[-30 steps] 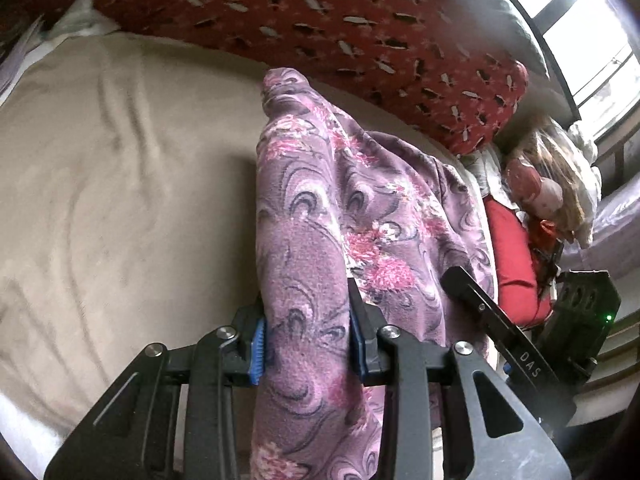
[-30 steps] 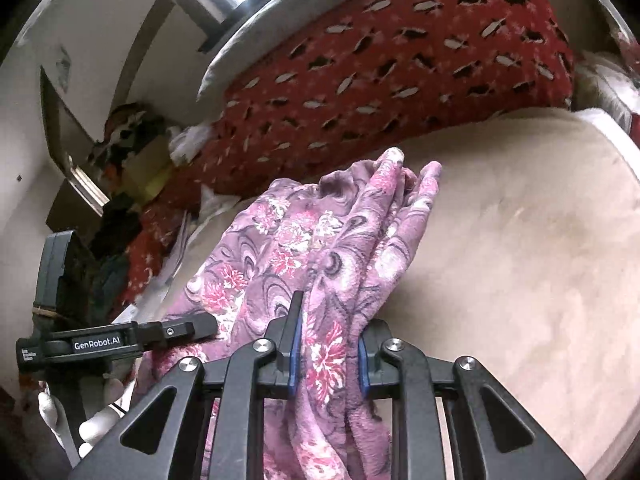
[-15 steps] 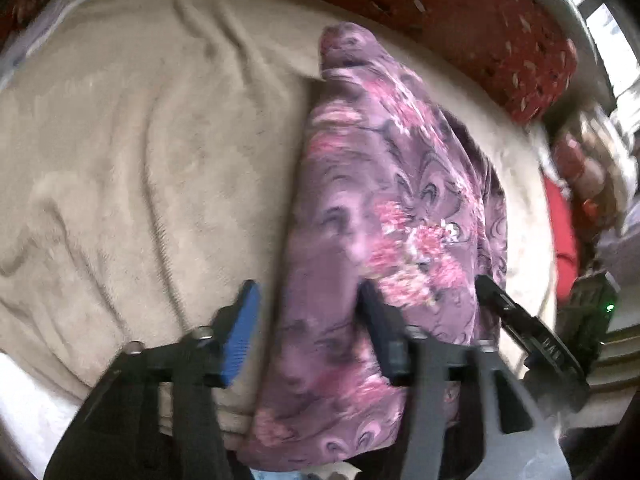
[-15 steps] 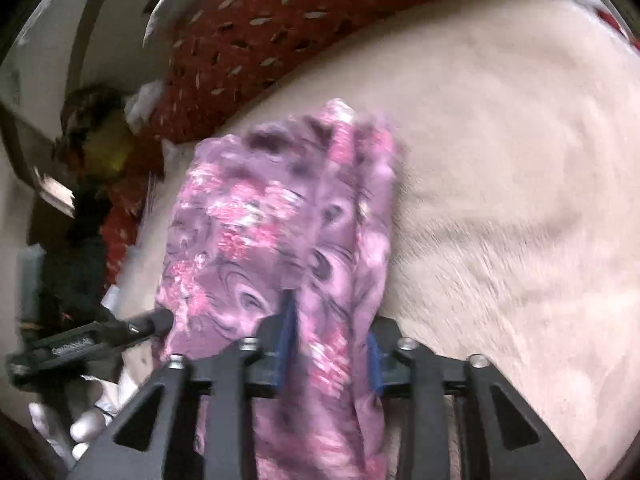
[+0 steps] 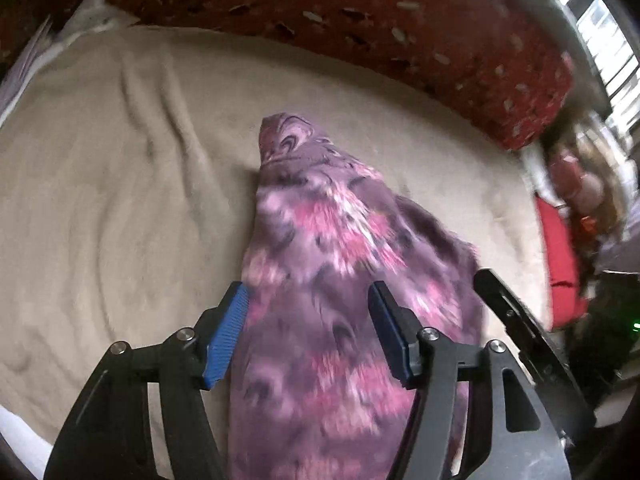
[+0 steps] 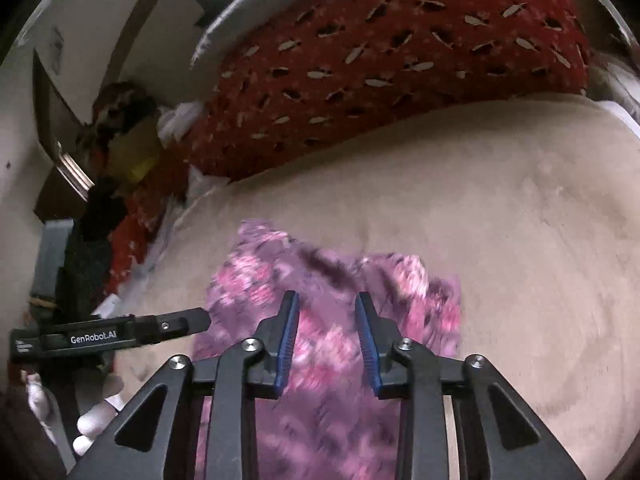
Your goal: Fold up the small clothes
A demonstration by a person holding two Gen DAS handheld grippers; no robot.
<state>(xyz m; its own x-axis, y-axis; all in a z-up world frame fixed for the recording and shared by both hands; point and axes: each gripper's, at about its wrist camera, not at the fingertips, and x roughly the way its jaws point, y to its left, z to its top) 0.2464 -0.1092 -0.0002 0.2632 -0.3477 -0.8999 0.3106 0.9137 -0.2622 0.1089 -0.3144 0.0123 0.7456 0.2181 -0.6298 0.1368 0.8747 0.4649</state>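
Beige blanket (image 5: 120, 184) covers the bed and fills most of both views, rumpled into soft ridges at the left of the left wrist view. Along its far edge lies a red bolster (image 6: 400, 60) with a pale leaf print, its ends cut off by the frame. On the blanket rests the cloth (image 5: 320, 260), a purple and pink floral piece, bunched lengthwise with a narrow tip pointing far and its near end running out under the cameras, so its full shape cannot be made out; motion blur smears its pattern.

Left gripper (image 5: 308, 328) has just been opening: its jaws stand spread, the cloth lying between them, the blue left pad at the cloth's edge and the right pad over it, without a squeeze. Right gripper (image 6: 326, 340) has its jaws apart above the cloth, and they have just been closing somewhat; no pinch shows.

Clutter (image 6: 116, 132) at the far left of the right wrist view is too dark to identify. White-gloved fingers (image 6: 96, 420) show at the lower left, mostly cut off.
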